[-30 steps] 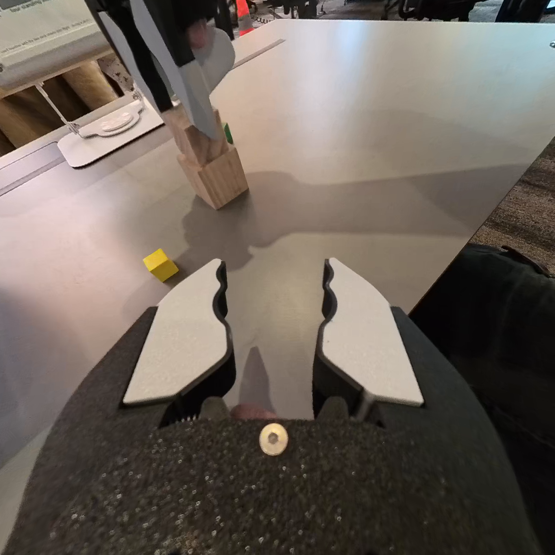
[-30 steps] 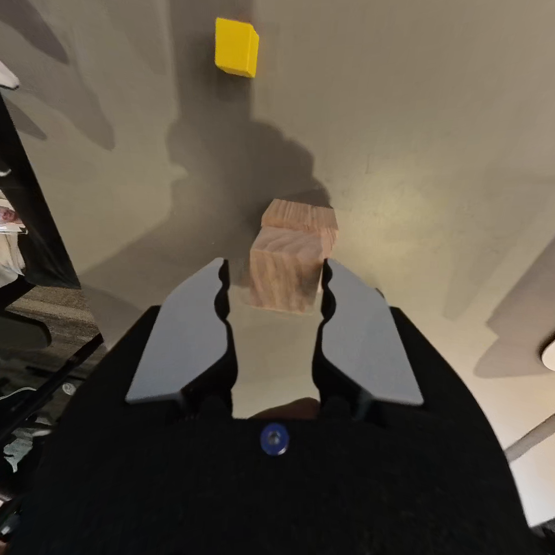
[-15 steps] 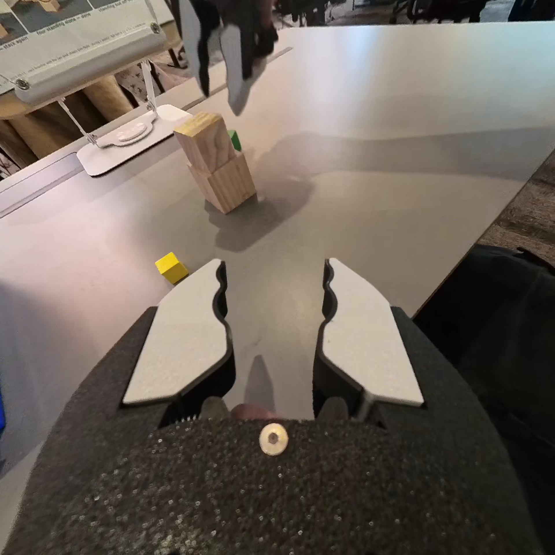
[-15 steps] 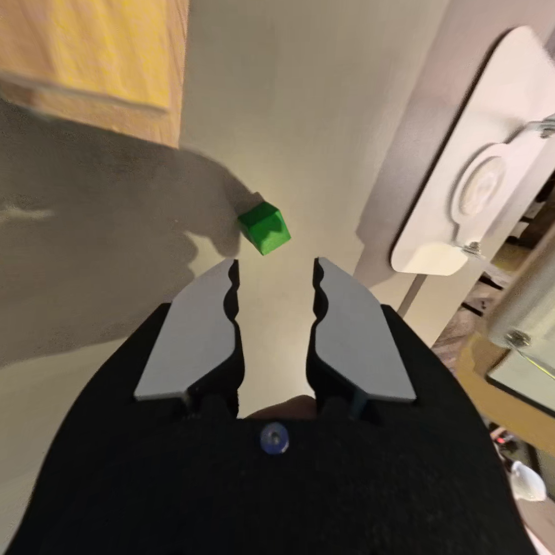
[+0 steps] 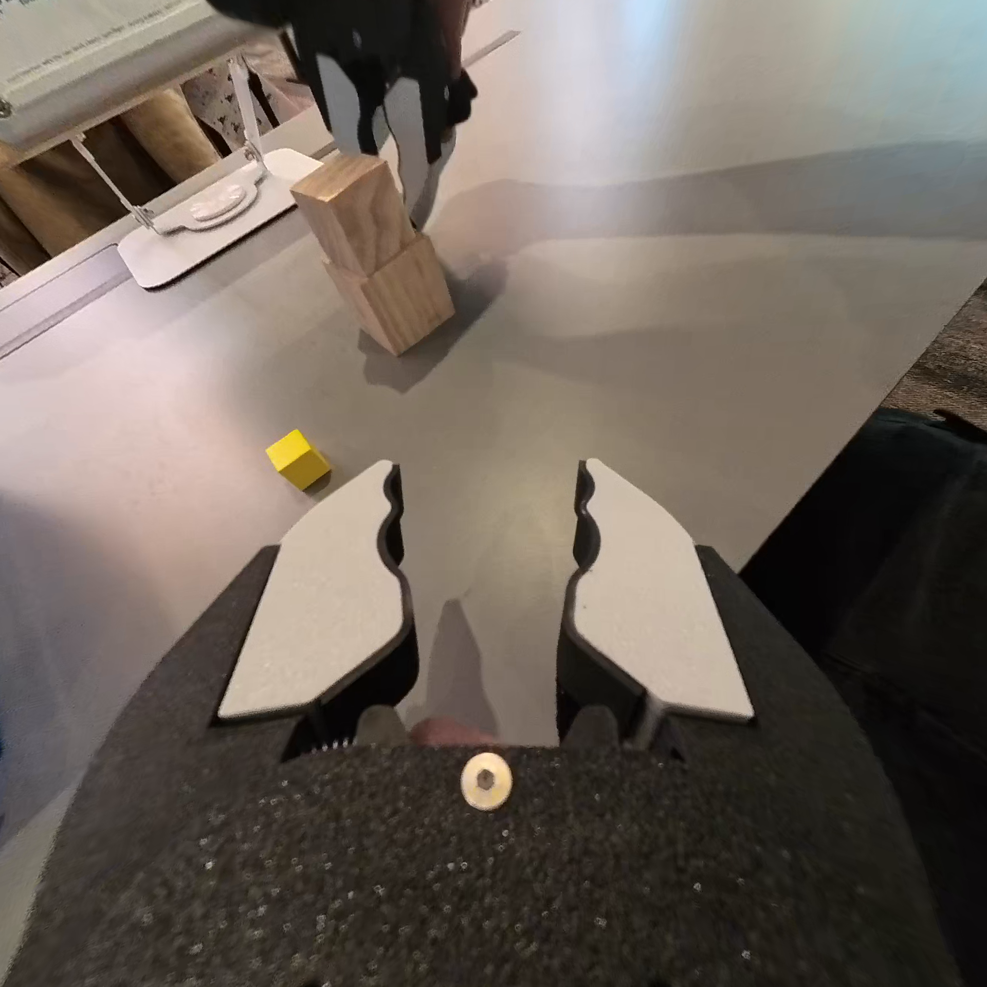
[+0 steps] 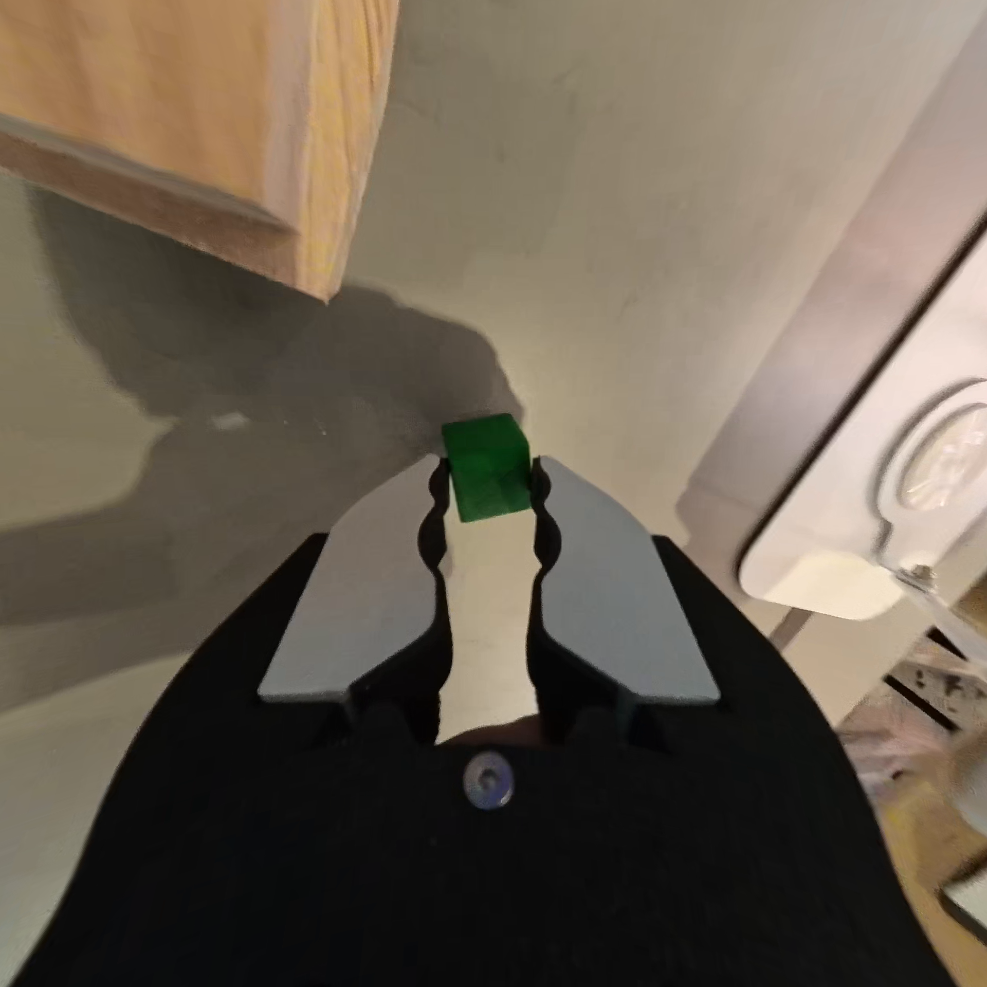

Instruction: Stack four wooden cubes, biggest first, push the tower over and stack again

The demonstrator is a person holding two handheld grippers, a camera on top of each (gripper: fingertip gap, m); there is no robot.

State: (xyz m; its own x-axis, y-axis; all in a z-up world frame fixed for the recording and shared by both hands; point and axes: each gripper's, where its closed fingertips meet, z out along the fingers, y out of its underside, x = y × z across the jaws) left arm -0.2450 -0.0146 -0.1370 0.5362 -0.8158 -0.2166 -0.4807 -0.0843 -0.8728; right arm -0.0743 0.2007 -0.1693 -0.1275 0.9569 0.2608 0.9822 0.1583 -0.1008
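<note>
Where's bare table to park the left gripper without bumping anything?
Open grey table lies right of the two-cube wooden stack, out to the table's right edge. It is crowded behind the stack, where the right gripper brackets the green cube, and the yellow cube sits beside the left gripper.

A second ago my right gripper (image 6: 487, 475) sat open around the upper wooden cube (image 5: 355, 211) of the two-block stack. Since then I have lifted it off, swung it behind the stack and brought it down beside the stack's far side. Its fingers have narrowed and now bracket the green cube (image 6: 487, 465), fingertips at the cube's two sides; half a second ago that cube still lay clear ahead of the tips.
</note>
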